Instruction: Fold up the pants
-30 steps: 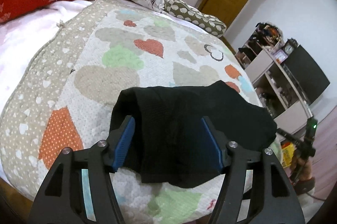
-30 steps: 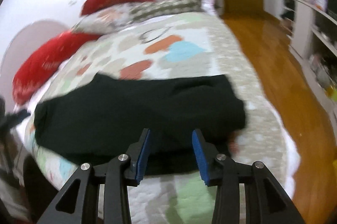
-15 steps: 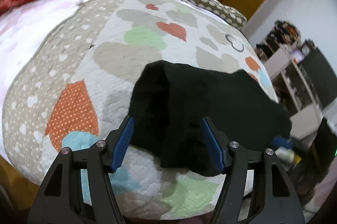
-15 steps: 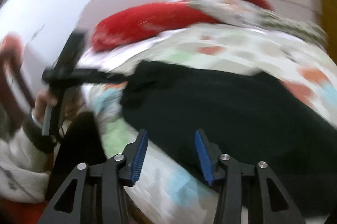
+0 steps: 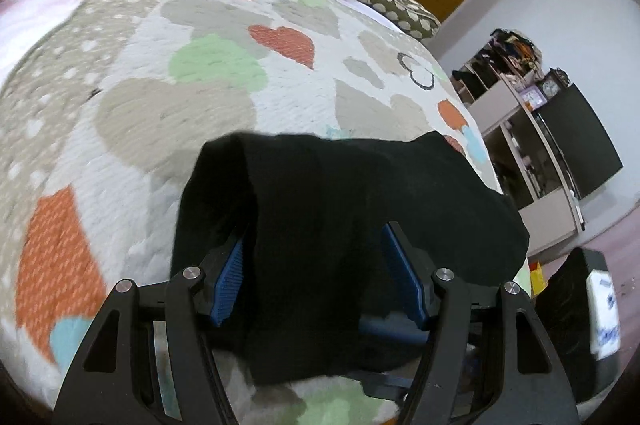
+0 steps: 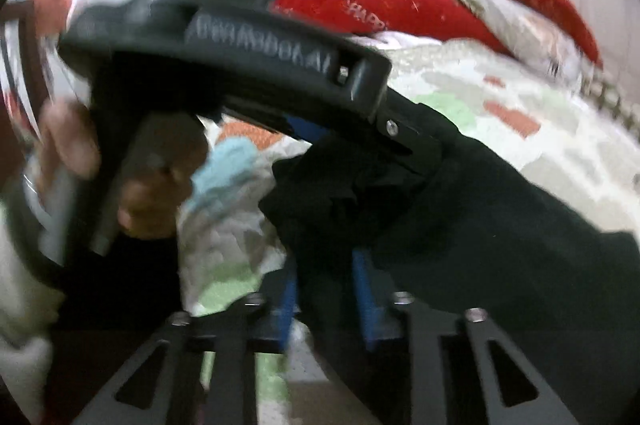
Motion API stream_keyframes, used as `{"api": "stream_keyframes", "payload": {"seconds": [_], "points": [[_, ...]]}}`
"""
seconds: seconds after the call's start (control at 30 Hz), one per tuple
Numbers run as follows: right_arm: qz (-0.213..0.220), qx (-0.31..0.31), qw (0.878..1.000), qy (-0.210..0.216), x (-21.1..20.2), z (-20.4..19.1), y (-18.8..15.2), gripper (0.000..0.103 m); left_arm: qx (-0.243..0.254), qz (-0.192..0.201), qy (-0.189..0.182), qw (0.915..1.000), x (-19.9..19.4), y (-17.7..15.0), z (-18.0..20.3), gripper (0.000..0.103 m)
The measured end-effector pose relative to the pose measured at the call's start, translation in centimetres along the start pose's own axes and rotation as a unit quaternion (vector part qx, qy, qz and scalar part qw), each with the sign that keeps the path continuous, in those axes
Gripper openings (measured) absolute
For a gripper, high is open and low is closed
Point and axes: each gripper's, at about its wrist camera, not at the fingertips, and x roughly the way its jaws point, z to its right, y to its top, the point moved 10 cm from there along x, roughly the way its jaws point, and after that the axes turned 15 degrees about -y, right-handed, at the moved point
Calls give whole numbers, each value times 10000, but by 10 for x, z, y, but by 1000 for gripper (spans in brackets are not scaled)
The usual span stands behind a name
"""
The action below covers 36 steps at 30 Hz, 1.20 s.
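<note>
we are working across the scene from the left, where the left gripper is sitting low at the near edge of the bed, its blue pads spread wide, with a flap of the black pants draped between and over them; we cannot tell whether the pads are actually pinching the cloth or the cloth is only lying across them. the pants are lying on the heart-patterned quilt near that front edge, already gathered into a compact, roughly rectangular bundle, so we are judging the main folds to be done and only a last fold, or some squaring and smoothing of the loose near edge, to be left. moving right, the right gripper is coming in at the bunched end of the pants, its pads set much closer together with dark fabric between them; the view is blurred, so we cannot tell whether they are gripping it. past the bed on the right, open shelves are holding small clutter too far off to name, and we are seeing no basket or bin anywhere.
</note>
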Motion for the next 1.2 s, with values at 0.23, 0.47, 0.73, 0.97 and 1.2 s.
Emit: {"api": "stream_keyframes", "payload": {"seconds": [0.23, 0.47, 0.73, 0.97, 1.2], "points": [[-81, 923, 9915, 909, -7, 8, 30, 7, 140, 129, -356, 9992, -10, 30, 7, 66], [-94, 1451, 9780, 1498, 12, -13, 61, 7, 404, 329, 75, 9986, -38, 50, -1, 66], [-290, 1648, 9769, 1326, 4, -8, 35, 33, 506, 404, 471, 9968, -40, 33, 2, 66], [8, 2636, 9636, -453, -93, 128, -54, 36, 1026, 614, 827, 9894, -29, 22, 36, 66], [-30, 4163, 8868, -2008, -185, 245, -163, 36, 1089, 557, 1292, 9840, -4, 15, 21, 66]]}}
